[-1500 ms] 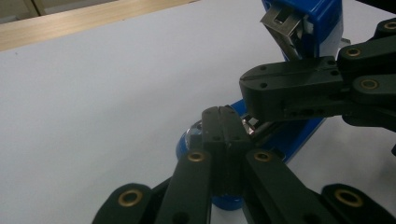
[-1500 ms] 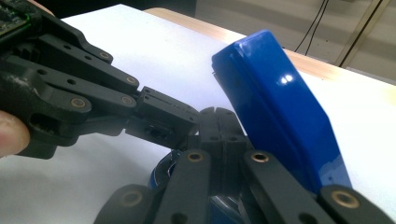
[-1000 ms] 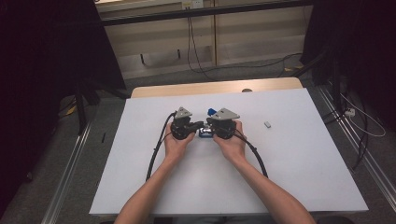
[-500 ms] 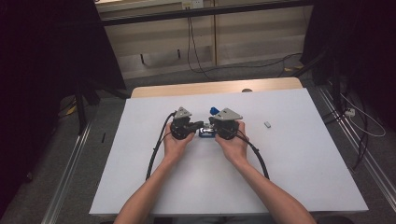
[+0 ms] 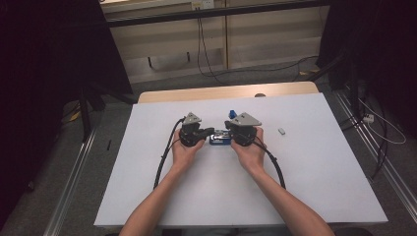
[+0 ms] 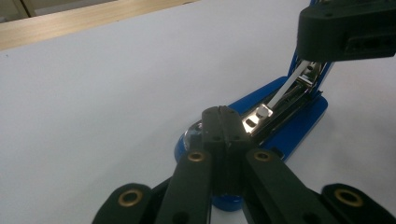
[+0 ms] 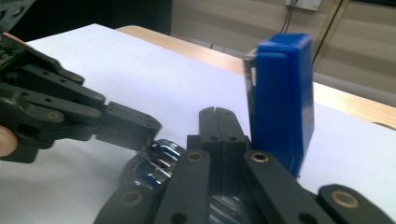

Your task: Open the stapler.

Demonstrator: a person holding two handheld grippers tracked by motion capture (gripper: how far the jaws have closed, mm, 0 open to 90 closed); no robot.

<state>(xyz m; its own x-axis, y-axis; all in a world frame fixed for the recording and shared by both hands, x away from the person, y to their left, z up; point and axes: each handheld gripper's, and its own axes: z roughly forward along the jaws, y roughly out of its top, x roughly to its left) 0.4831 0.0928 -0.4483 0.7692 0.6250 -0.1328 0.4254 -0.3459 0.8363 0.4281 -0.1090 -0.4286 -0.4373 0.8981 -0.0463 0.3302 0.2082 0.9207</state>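
A blue stapler [image 5: 219,139] lies open on the white table between my two grippers. Its blue top cover [image 7: 280,102] stands swung up, nearly upright, and the metal magazine [image 6: 280,100] lies bare over the blue base [image 6: 303,116]. My left gripper [image 6: 224,122] is shut with nothing between its jaws; its tips rest over the stapler's front end. My right gripper [image 7: 215,116] is also shut and empty, its tips close beside the raised cover. In the high view the left gripper [image 5: 209,132] and right gripper [image 5: 228,133] point at each other across the stapler.
A small grey block [image 5: 282,131] lies on the table [image 5: 314,187] to the right of the hands. A wooden strip [image 5: 221,92] runs along the far edge. Black cables [image 5: 164,160] trail from both grippers toward the near side.
The right gripper has edged slightly to the right; the left gripper and the stapler have stayed where they were.
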